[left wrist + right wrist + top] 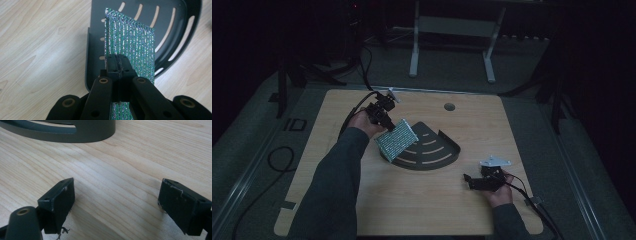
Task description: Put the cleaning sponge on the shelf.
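Observation:
A glittery green scouring pad (396,139) (132,47) hangs over the left edge of a dark quarter-round slotted shelf tray (432,150) (180,15) lying on the wooden table. My left gripper (385,121) (117,66) is shut on the pad's near edge, holding it tilted above the tray. My right gripper (469,180) (116,200) rests low on the table at the front right, open, its jaws wide apart with bare wood between them. The tray's curved rim (75,131) lies ahead of it.
The wooden table (412,200) has a round cable hole (449,106) near its back edge. Cables trail from both grippers. A white table frame (452,40) stands on the floor beyond. Dark stands flank the table.

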Available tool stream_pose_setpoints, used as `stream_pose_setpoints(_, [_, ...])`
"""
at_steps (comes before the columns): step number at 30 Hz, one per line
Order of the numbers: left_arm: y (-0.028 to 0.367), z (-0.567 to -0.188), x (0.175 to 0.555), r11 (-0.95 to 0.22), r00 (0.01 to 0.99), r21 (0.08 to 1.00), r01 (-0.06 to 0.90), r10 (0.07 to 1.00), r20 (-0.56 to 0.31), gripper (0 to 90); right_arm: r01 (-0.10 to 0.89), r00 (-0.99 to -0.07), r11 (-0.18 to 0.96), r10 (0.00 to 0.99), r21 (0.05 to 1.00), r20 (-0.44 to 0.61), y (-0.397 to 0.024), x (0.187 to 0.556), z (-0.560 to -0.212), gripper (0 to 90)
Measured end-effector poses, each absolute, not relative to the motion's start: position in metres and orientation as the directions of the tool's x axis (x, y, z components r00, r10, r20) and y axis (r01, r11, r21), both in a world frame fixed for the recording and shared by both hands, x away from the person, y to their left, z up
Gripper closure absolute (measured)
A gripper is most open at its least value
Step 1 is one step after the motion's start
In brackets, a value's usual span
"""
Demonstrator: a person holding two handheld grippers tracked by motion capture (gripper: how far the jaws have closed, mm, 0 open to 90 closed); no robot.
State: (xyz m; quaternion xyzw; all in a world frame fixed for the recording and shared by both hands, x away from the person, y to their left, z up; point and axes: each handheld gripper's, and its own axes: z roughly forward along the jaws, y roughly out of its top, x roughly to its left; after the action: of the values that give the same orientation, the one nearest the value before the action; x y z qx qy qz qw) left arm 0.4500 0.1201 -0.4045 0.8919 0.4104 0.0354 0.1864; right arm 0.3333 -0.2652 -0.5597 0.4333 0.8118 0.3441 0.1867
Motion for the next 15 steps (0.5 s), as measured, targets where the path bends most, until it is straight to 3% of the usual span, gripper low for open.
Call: stream_pose_setpoints(15, [0.119, -0.418, 0.465, -0.572, 0.639, 0.360, 0.737, 0.763, -0.095, 90.0, 0.574, -0.557, 0.389, 0.831, 0.720, -0.005, -0.265, 0.333, -0.560, 13.5])
